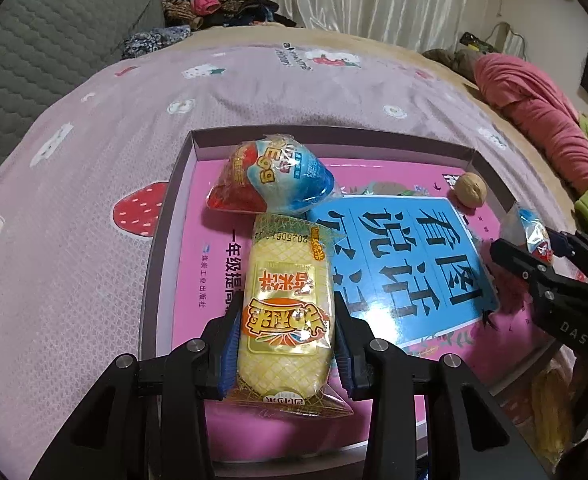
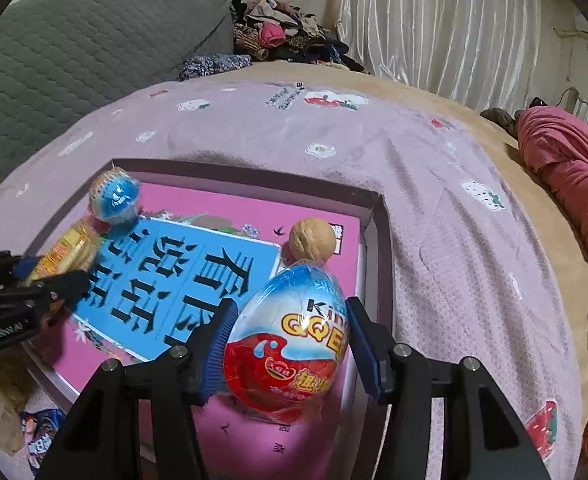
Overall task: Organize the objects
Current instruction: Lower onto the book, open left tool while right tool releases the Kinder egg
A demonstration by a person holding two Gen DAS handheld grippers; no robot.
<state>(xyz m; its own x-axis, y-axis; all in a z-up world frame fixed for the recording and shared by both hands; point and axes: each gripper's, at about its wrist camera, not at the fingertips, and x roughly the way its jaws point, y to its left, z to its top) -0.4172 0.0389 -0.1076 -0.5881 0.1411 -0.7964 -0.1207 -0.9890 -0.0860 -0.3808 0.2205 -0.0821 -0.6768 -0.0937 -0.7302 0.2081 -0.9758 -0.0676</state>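
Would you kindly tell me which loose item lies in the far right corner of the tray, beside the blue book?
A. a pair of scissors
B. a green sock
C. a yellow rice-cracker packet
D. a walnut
D: a round brown walnut rests in the tray near its far right corner, just past the edge of the blue book; the yellow packet is held by the left gripper.

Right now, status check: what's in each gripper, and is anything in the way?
Left gripper shut on yellow snack pack. Right gripper shut on chocolate egg. Both over the box. Walnut just past the egg; second egg ahead of the pack.
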